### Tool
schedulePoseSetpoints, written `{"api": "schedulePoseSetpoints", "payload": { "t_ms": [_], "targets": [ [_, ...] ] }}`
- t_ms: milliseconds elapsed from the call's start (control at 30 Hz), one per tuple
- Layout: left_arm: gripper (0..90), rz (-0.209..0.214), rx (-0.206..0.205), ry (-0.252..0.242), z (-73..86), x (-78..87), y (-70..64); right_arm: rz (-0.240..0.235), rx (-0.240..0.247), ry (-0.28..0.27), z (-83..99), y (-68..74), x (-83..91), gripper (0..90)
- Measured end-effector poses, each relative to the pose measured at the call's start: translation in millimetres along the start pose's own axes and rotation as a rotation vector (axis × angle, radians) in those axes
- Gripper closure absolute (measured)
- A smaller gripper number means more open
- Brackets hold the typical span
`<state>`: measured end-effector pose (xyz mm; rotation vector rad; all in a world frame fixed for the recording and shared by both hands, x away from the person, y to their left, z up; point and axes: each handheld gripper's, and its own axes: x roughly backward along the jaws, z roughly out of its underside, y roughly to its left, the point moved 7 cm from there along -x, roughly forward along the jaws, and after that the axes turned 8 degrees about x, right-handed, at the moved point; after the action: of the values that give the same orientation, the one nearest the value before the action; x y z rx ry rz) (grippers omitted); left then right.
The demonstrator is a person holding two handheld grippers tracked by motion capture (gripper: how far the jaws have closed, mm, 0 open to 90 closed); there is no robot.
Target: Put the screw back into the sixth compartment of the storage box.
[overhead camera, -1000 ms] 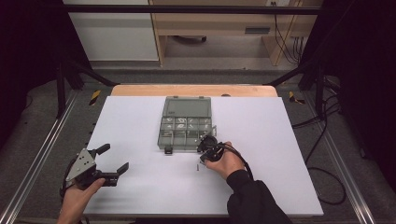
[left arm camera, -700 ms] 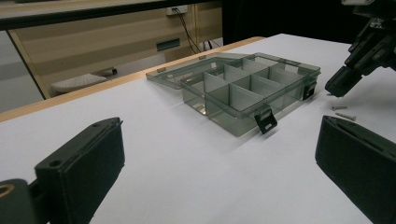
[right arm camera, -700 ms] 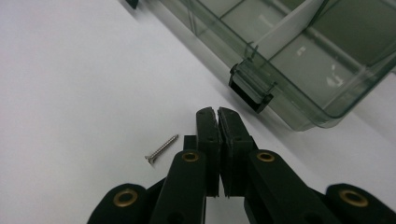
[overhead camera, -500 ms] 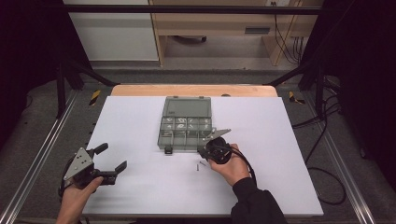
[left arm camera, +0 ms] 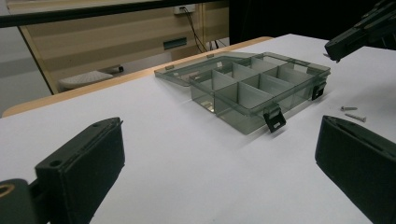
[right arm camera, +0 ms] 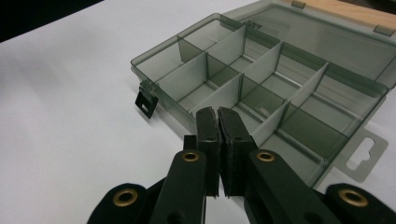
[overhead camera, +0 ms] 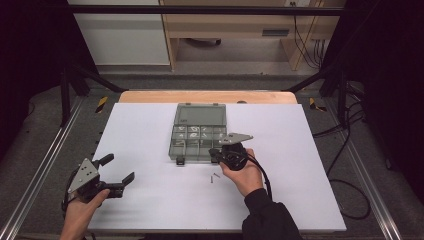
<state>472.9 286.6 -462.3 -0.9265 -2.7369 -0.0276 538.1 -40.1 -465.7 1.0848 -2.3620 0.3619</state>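
Note:
An open smoke-grey compartment box (overhead camera: 199, 135) sits mid-table, its lid (overhead camera: 200, 114) laid flat behind it. Small metal parts lie in some compartments. My right gripper (overhead camera: 213, 152) hovers at the box's front right corner, jaws pressed shut; in the right gripper view (right arm camera: 218, 112) nothing can be seen between them, and the box (right arm camera: 280, 84) lies just beyond. Two small screws (overhead camera: 215, 176) lie on the white table just in front of the box. My left gripper (overhead camera: 120, 168) rests open near the front left, empty; in its own view (left arm camera: 219, 135) the box (left arm camera: 252, 88) and screws (left arm camera: 351, 113) lie ahead.
The white table top (overhead camera: 150, 130) spreads wide to both sides of the box. A wooden strip (overhead camera: 210, 96) borders the far edge. Black latches (overhead camera: 180, 161) hang from the box's front wall. Metal rails (overhead camera: 40, 175) run along the table's sides.
My right gripper has lifted from the screws on the table and moved right and toward the box's front corner. The left gripper has barely shifted.

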Motion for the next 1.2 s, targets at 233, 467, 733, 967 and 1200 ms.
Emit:
{"api": "schedulePoseSetpoints", "payload": {
  "t_ms": [233,467,733,967,1200],
  "targets": [
    [1.5,0.006,-0.003,-0.001,-0.5,-0.8,-1.3,0.009,0.024,-0.031,-17.0,0.6,-8.5,87.7],
    [1.5,0.007,-0.003,0.0,-0.3,-0.6,-1.8,0.017,0.043,-0.029,-27.0,4.5,-17.2,87.7],
    [1.5,0.011,-0.007,0.004,0.1,-1.5,-3.2,0.019,0.048,-0.046,-33.8,9.3,-24.2,87.8],
    [1.4,0.016,-0.007,0.001,0.2,-1.9,-4.3,0.026,0.053,-0.047,-35.2,12.2,-31.3,87.7],
    [1.4,0.019,-0.006,0.006,0.5,-2.7,-4.5,0.027,0.062,-0.053,-37.0,12.6,-36.1,87.8]
  ]
}}
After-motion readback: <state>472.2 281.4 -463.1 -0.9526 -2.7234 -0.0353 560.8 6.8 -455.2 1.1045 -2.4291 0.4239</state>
